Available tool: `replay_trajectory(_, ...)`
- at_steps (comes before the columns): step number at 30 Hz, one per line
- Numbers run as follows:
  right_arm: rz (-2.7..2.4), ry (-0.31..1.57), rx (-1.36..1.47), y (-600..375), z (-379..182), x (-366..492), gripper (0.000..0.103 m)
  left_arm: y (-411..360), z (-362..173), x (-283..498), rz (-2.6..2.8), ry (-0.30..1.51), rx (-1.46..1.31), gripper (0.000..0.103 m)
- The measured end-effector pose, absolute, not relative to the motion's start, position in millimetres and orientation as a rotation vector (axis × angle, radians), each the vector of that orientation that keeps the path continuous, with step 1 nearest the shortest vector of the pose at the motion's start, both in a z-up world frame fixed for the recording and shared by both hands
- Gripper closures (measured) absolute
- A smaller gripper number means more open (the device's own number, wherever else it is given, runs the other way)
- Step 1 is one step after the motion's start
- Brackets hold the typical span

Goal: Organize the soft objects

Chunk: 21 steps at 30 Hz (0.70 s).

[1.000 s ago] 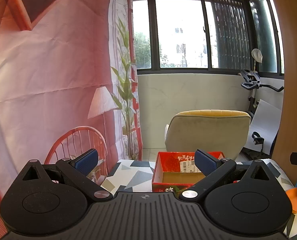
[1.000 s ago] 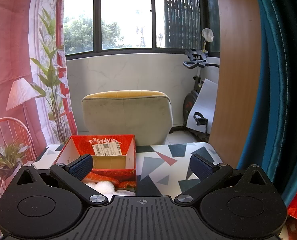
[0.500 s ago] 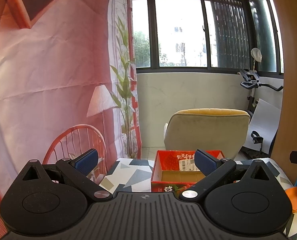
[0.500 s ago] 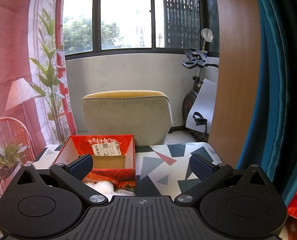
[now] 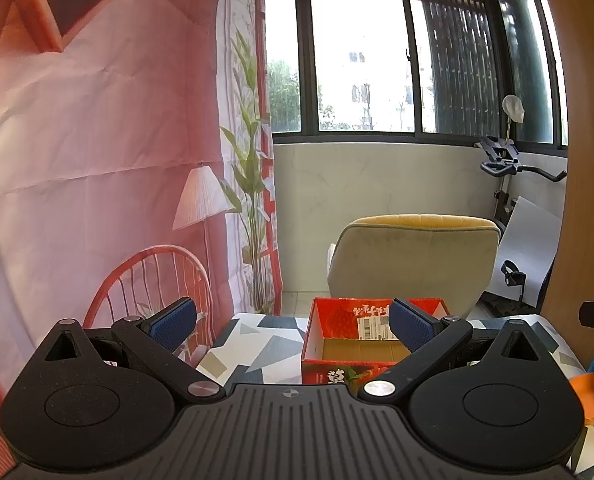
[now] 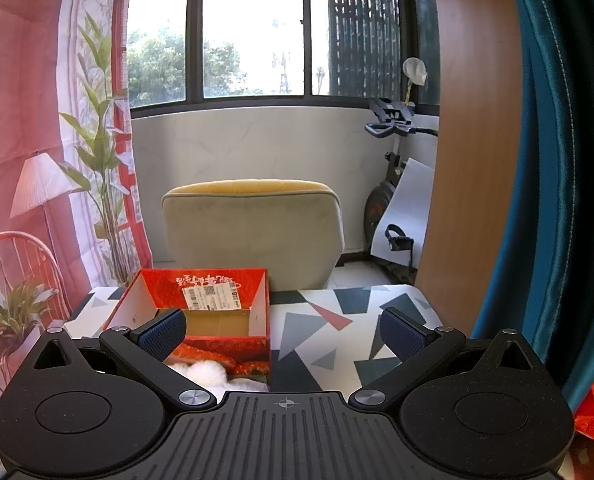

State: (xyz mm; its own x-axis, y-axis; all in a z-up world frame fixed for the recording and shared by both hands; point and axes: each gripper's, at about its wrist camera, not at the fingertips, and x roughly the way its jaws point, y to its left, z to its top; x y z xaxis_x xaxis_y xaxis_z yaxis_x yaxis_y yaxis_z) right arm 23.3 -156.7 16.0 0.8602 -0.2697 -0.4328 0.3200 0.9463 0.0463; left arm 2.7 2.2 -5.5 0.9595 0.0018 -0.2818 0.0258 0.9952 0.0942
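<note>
Daylight entered through the window [image 5: 357,60], whose panes were overexposed to near white in both views. The room interior was evenly and moderately lit, with soft shadows. The black tongs [image 5: 293,322] bodies in the foreground appeared dark with low detail. Fisheye distortion bent the window frames and the wooden panel [image 6: 473,160] at the edges. Focus was sharp throughout; no motion blur was visible.
</note>
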Motion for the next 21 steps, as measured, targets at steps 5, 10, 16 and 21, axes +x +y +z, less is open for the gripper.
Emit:
replay_trajectory(5,-0.311,0.437,0.118,-156.6,15.5,23.2,0.0,1.7,-9.9,4.7,-0.012,0.3,0.095,0.0)
replay_trajectory(10,-0.305,0.434,0.122,-155.2,11.8,24.6,0.0,2.1,-17.7,7.3,-0.019,0.308,0.091,0.0)
replay_trajectory(16,-0.26,0.371,0.088,-152.1,-6.0,31.9,0.0,6.5,-36.6,23.5,-0.018,0.322,0.09,0.0)
replay_trajectory(21,-0.206,0.335,0.092,-155.8,-36.1,48.8,0.0,5.8,-60.7,46.4,0.041,0.286,0.145,0.0)
